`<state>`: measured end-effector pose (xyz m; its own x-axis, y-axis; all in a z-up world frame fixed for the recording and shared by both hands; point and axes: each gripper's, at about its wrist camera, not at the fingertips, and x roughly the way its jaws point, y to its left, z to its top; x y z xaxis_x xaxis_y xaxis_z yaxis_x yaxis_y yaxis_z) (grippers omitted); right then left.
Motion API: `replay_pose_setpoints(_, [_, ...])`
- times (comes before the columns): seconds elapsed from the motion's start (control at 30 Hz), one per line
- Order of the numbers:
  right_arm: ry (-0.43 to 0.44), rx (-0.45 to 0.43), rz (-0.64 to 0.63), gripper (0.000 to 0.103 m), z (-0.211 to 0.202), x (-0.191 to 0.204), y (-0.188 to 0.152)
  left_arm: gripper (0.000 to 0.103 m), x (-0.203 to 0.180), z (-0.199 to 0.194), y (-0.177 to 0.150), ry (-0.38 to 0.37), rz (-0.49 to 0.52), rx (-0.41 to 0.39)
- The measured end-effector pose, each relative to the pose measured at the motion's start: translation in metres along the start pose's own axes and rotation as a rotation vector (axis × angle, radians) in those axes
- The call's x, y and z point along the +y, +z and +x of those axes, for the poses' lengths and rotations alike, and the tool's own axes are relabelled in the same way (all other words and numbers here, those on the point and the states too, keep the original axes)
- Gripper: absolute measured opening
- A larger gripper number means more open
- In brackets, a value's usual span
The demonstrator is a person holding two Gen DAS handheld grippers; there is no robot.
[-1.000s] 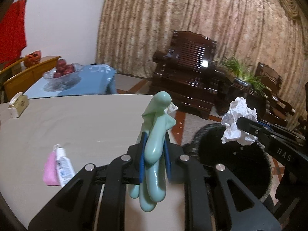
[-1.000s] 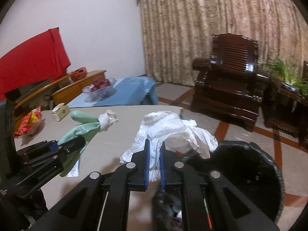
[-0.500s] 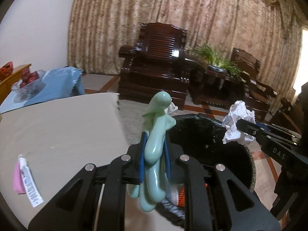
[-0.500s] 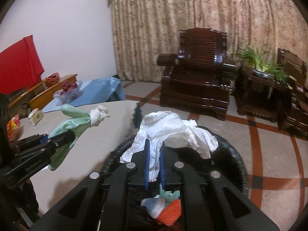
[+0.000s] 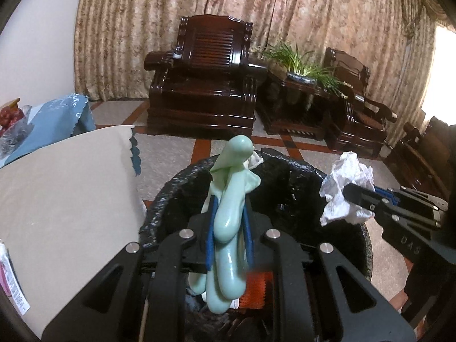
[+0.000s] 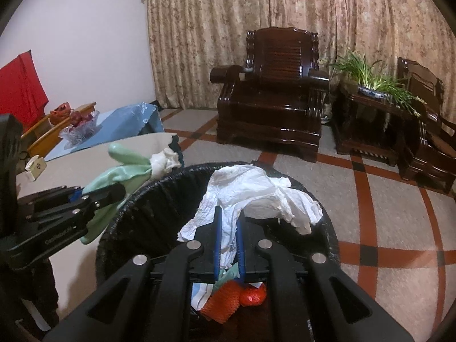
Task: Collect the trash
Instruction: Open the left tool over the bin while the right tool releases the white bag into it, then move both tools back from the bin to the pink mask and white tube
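1. Table (image 5: 65,188): beige top at the left of your left view, its edge just beside the bin. A tube (image 5: 12,290) lies at its near left edge, partly cut off.
2. Blue cloth (image 5: 57,116): behind the table, with a glass bowl of red fruit (image 6: 81,126) on it.
3. Left gripper (image 5: 229,233): your fingers pinch a pale green glove (image 5: 230,208) between the blue pads. The glove stands up above the pads and hangs down below them, over the bin's near rim. A white wad (image 6: 165,161) sits at the glove's cuff end.
4. Bin (image 5: 296,179): round, lined with a black bag, on the tiled floor. Orange netting (image 6: 225,299) and other scraps lie inside.
5. Right gripper (image 6: 228,239): your fingers are pressed onto a crumpled white tissue (image 6: 256,196), which billows above the pads over the bin's opening.
6. Armchair (image 5: 202,79): dark wood, before the patterned curtain (image 5: 285,14).
7. Plant (image 5: 302,65): green, on a dark side table, with a second chair (image 5: 356,108) to its right.
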<state>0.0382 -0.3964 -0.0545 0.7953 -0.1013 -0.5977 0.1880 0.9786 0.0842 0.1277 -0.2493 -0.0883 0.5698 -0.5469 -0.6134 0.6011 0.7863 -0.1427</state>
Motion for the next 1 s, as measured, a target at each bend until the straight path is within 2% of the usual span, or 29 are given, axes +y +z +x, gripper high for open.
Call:
replay_pose_setpoints(0.13, [0.009, 0.008, 0.010, 0.009, 0.008, -0.005, -0.002, 0.016, -0.004, 0.014, 0.001, -0.011, -0.005, 0.012])
replay_pose_setpoints(0.2, [0.011, 0.016, 0.009, 0.013, 0.012, -0.006, -0.002, 0.018, -0.001, 0.019, 0.001, -0.021, -0.010, 0.021])
replay_pose_setpoints(0.27, [0.006, 0.031, 0.003, 0.018, 0.017, -0.006, -0.004, 0.026, 0.001, 0.021, 0.002, -0.032, -0.016, 0.022])
replay_pose_setpoints(0.3, [0.002, 0.034, 0.002, 0.028, 0.018, -0.006, -0.006, 0.029, 0.002, 0.021, 0.002, -0.045, -0.021, 0.023])
replay_pose_setpoints(0.33, [0.001, 0.040, 0.004, 0.037, 0.019, -0.007, -0.008, 0.037, 0.002, 0.021, 0.003, -0.052, -0.025, 0.023])
replay_pose_setpoints(0.37, [-0.001, 0.046, 0.008, 0.040, 0.020, -0.007, -0.009, 0.047, 0.003, 0.020, 0.003, -0.058, -0.030, 0.022])
replay_pose_setpoints(0.43, [-0.006, 0.056, 0.023, 0.052, 0.021, -0.010, -0.012, 0.051, 0.004, 0.018, 0.001, -0.068, -0.038, 0.022])
replay_pose_setpoints(0.53, [-0.023, 0.060, 0.041, 0.085, 0.017, -0.012, -0.017, 0.060, 0.009, 0.012, 0.000, -0.057, -0.041, 0.020])
replay_pose_setpoints(0.6, [-0.025, 0.058, 0.049, 0.092, 0.013, -0.011, -0.018, 0.068, 0.017, 0.003, -0.002, -0.040, -0.048, 0.009])
replay_pose_setpoints(0.77, [0.007, 0.035, 0.058, 0.096, 0.000, 0.003, -0.016, 0.087, 0.036, -0.032, -0.002, 0.036, -0.056, -0.053])
replay_pose_setpoints(1.0, [0.098, -0.038, 0.042, 0.097, -0.019, 0.051, 0.000, 0.090, 0.078, -0.085, 0.000, 0.143, -0.109, -0.113])
